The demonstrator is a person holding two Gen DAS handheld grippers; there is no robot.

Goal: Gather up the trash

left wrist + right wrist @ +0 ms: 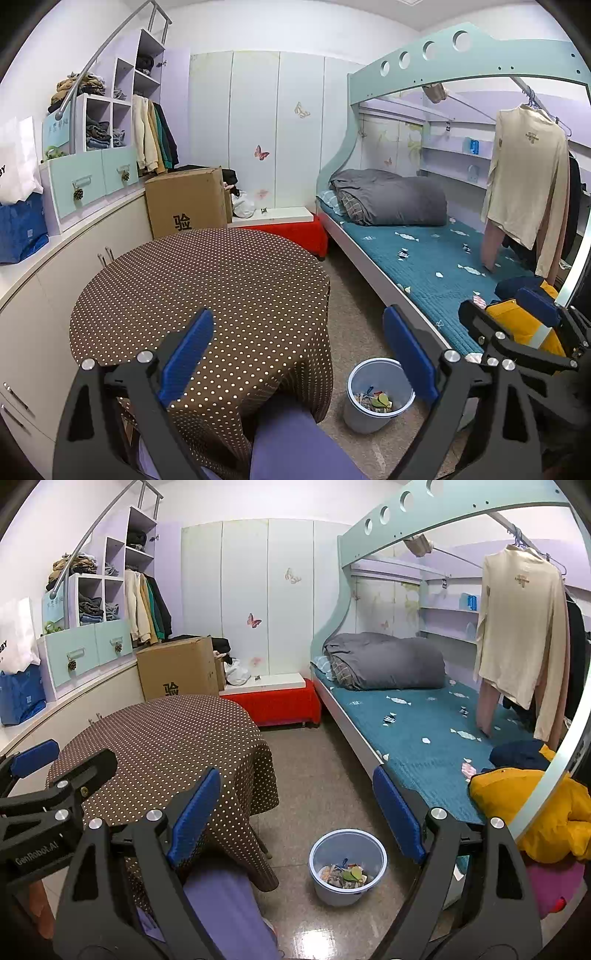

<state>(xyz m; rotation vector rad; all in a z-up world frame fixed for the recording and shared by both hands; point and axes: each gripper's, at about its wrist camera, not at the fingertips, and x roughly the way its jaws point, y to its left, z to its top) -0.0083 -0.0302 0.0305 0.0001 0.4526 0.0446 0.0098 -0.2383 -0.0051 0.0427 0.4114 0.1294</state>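
Honestly, with our left gripper (297, 354) and right gripper (295, 812) both spread wide and empty, we could miss the small wrappers (400, 700) scattered on the bed (424, 746) at 2 o'clock, or knock over the bin (347, 864) at 6 o'clock.

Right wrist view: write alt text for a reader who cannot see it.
The open right gripper points into a small bedroom, at a floor bin with scraps in the bottom. The bin stands between a round table under a brown dotted cloth and a bunk bed strewn with small wrappers. The left gripper shows at the left edge.
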